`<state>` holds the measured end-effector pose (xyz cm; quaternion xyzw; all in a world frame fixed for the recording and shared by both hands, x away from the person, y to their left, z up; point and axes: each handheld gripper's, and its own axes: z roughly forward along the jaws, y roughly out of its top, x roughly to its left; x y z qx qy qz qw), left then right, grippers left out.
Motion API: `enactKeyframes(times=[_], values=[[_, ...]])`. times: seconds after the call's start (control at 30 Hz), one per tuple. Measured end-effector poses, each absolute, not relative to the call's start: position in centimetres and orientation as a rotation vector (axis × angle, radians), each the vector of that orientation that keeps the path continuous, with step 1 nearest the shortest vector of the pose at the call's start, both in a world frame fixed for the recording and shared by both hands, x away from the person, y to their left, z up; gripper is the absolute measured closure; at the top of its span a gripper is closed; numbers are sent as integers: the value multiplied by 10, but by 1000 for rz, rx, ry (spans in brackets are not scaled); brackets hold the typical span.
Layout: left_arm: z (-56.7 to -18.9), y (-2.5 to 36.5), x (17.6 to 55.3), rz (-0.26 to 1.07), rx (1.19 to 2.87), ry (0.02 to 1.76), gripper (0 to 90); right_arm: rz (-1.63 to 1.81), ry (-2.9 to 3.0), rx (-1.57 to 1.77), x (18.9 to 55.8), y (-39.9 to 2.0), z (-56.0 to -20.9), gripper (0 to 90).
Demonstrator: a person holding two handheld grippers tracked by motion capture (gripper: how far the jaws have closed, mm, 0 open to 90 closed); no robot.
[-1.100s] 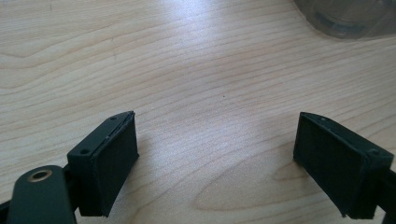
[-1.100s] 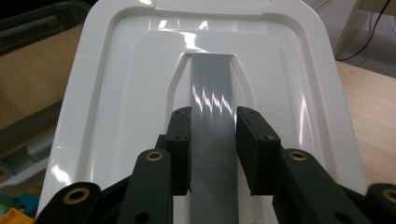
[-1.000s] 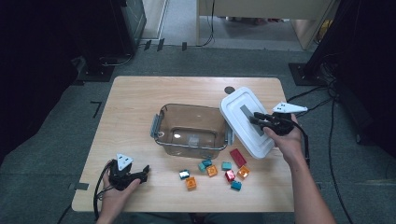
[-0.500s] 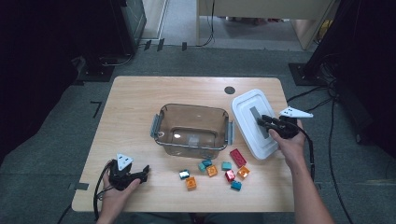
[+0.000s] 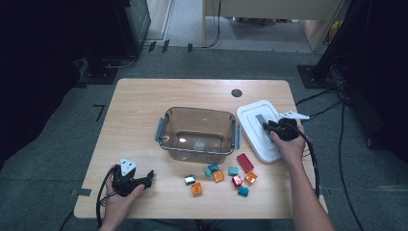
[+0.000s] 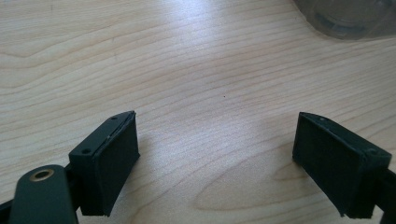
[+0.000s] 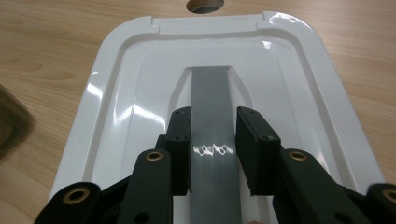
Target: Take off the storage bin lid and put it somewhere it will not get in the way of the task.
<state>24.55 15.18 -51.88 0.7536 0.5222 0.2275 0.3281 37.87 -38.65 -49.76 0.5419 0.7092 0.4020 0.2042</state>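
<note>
Our right gripper [image 7: 213, 154] clamps the grey handle [image 7: 212, 107] of the white lid [image 5: 262, 127], which we have off, right of the empty container [image 5: 198, 132], bricks [image 5: 219, 175] unloaded.

Light wooden bench [image 5: 144, 110], round cable hole [image 5: 236, 93] near far edge. Clear brown container [image 5: 197, 134] at centre, open. White lid [image 5: 257, 130] flat just right of it, grey strip along its middle. Small coloured blocks [image 5: 219, 175] scattered in front of container; red block [image 5: 245, 162] just beside lid's near edge.
</note>
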Motion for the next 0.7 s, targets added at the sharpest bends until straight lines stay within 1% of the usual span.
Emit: enactKeyframes(times=[0.07,0.1,0.17,0.2,0.3,0.5,0.63,0.7], values=[[-519,152,245,596,1973,1367,141,1076,1978,1513,381,-383,-500,691],[-519,152,245,595,1973,1367,141,1059,1965,1515,381,-381,-501,831],[-519,152,245,596,1973,1367,141,1077,1915,1575,383,-382,-501,818],[-519,152,245,595,1973,1367,141,1096,1902,1592,384,-382,-501,801],[-519,152,245,590,1969,1366,141,1069,1936,1554,385,-378,-505,700],[-519,152,246,592,1974,1361,141,1030,1953,1514,379,-371,-505,599],[-519,152,246,592,1977,1359,141,1056,1900,1547,370,-372,-503,497],[-519,152,246,592,1978,1359,140,1060,1895,1549,363,-372,-504,460]])
